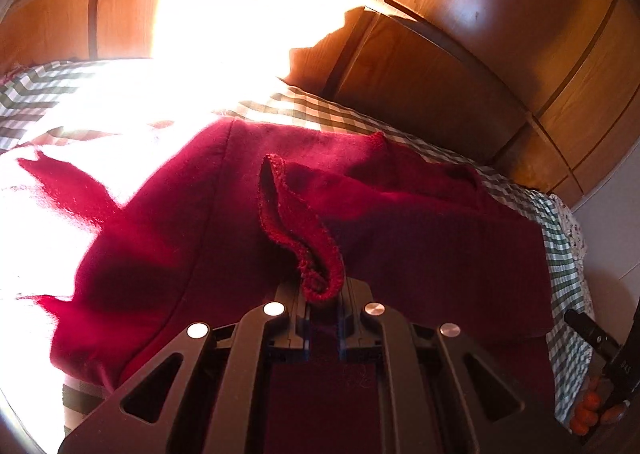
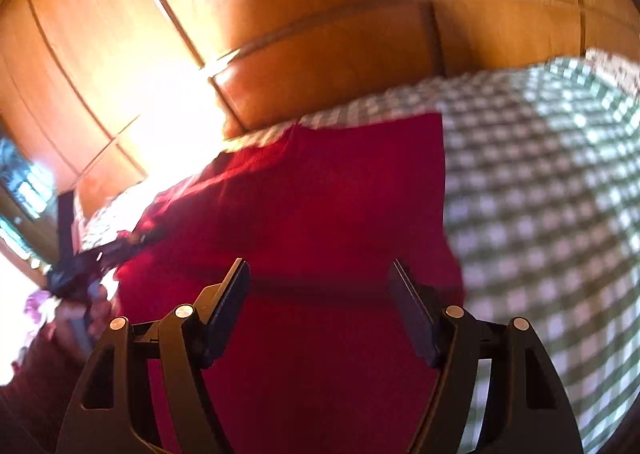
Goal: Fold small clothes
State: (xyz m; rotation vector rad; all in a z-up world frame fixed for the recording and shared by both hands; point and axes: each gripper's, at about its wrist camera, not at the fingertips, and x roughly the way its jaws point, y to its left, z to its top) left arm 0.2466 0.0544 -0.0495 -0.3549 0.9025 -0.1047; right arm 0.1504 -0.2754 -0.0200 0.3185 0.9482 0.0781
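Left claw (image 1: 322,304): pinched tight on a raw, frayed edge of the red garment (image 1: 224,222); I hold that edge as a small loop standing up out of my jaws.
Left view, cloth: from my fingertips the garment spreads ahead and to both sides, rumpled, with a long seam curving off to my left and a folded-over flap ahead and to my right.
Left view, under the cloth: a green-and-white checked cover (image 1: 564,266) shows beyond the garment and down its right side.
Left view, light: hard sun washes out the far-left part of cover and cloth, so I cannot read detail there.
Left view, backdrop: wooden panels (image 1: 460,66) rise behind the cover's far edge.
Left view, right margin: a dark tool part and some small orange bits (image 1: 590,412) sit low to my right; I cannot tell what they are.

Right claw (image 2: 320,310): spread wide, both pads bare, nothing between them.
Right view, cloth: the garment (image 2: 320,206) lies below and ahead of my open fingers, its straight side edge running just past my right finger.
Right view, cover: the checked cover (image 2: 540,214) fills everything to my right.
Right view, sharpness: blurred throughout.
Right view, far left: a dark blurred shape (image 2: 92,266) at the garment's left edge; I cannot tell what it is.
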